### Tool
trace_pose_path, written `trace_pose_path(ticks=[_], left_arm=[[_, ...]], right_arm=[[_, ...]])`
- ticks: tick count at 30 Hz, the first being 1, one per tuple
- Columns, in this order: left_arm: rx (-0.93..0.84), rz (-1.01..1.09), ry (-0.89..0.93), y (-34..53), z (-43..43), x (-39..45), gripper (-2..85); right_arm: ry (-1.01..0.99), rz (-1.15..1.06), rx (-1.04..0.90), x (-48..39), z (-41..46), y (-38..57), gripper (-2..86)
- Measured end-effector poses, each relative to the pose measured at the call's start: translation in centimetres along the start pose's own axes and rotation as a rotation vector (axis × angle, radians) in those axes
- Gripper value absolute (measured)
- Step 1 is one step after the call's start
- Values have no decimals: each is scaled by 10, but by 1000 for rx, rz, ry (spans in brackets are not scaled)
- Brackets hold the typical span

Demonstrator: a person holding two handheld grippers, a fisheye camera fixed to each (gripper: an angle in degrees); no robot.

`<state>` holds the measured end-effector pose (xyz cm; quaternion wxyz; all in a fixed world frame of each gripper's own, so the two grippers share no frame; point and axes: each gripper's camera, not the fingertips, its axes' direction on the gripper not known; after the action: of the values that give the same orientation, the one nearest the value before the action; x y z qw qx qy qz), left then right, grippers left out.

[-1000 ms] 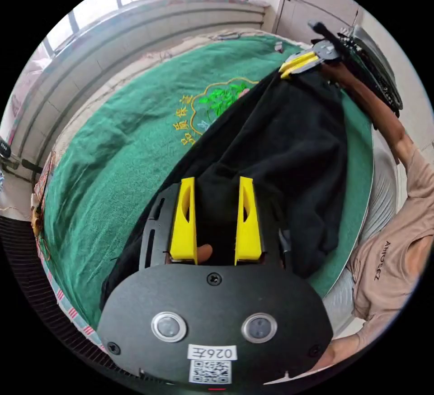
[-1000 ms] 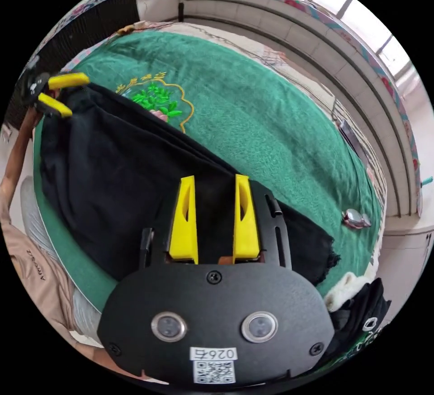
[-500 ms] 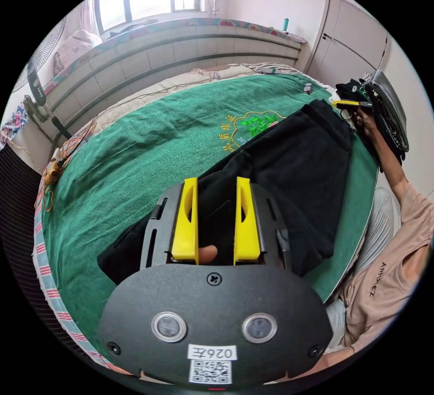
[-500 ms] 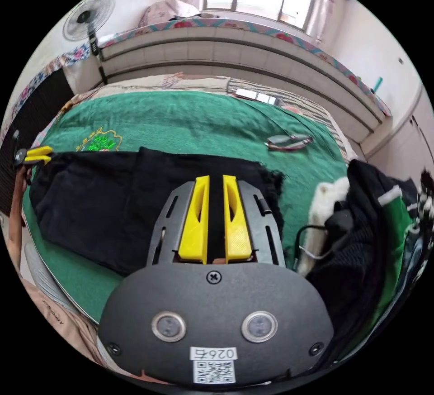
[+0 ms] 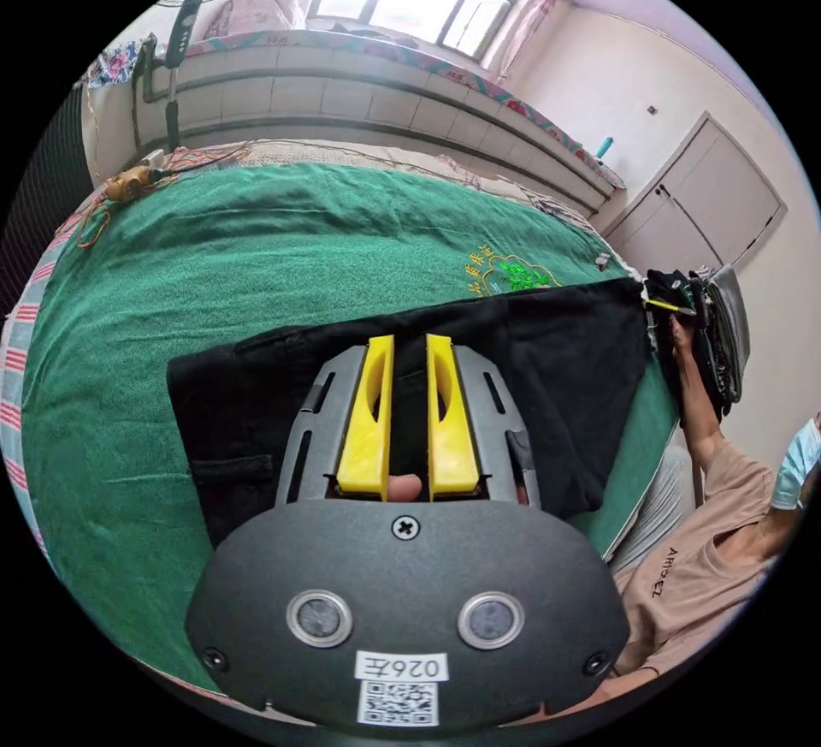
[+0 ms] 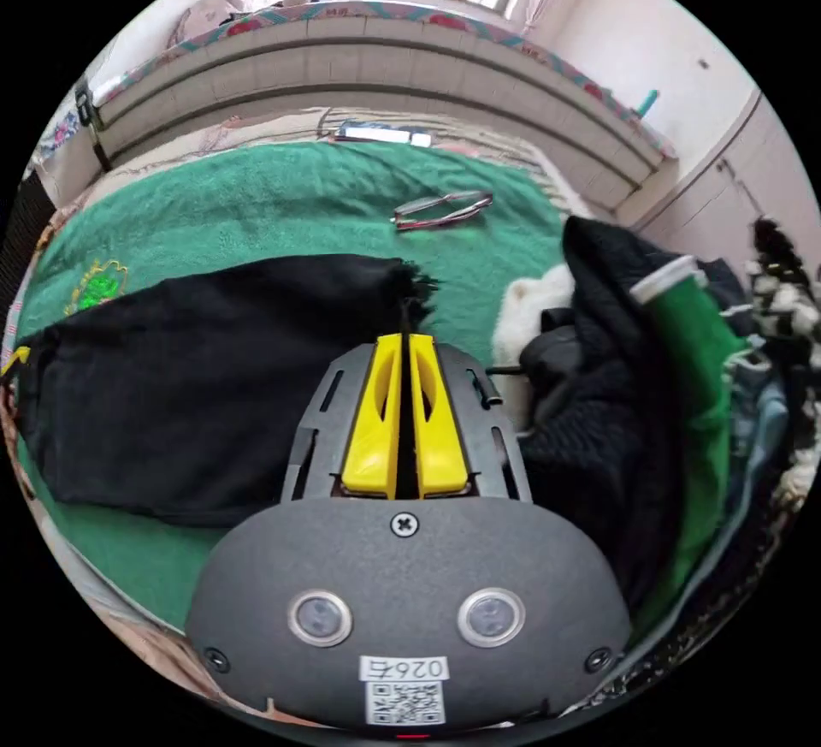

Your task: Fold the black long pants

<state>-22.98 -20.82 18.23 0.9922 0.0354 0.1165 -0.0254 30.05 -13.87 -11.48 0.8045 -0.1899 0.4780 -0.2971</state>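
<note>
Since a second ago the black pants (image 5: 513, 362) have come down flat on the green blanket (image 5: 214, 268), both tools narrowed: right tool (image 6: 405, 345) apparently pinching the hem, left tool (image 5: 409, 349) slightly apart

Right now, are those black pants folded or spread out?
Folded lengthwise: the pants lie as one flat band on the green cover, no separate legs showing.

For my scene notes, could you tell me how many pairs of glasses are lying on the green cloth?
1. The glasses lie folded on the green cloth, beyond the black pants in the right gripper view. Others may be hidden under the clothes pile.
</note>
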Motion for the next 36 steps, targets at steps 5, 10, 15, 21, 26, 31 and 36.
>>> trace_pose_path(ticks=[5, 10, 15, 21, 26, 31, 36], left_arm=[[65, 96, -40, 0, -15, 41, 71], [31, 324, 195, 3, 11, 128, 72], [-72, 577, 294, 19, 66, 242, 95], [-251, 782, 234, 47, 139, 349, 130], [-270, 772, 140, 55, 159, 366, 118], [-300, 711, 282, 52, 150, 351, 136], [-202, 565, 381, 56, 111, 297, 130]], right_arm=[[433, -22, -44, -10, -2, 27, -9], [227, -9, 50, -11, -35, 75, -4], [69, 29, 9, 3, -31, 118, 14], [-174, 144, -23, 34, -4, 142, 43], [-268, 245, -8, 48, 20, 142, 70], [-179, 158, -25, 36, 23, 143, -5], [-108, 92, -38, 27, 18, 168, -9]])
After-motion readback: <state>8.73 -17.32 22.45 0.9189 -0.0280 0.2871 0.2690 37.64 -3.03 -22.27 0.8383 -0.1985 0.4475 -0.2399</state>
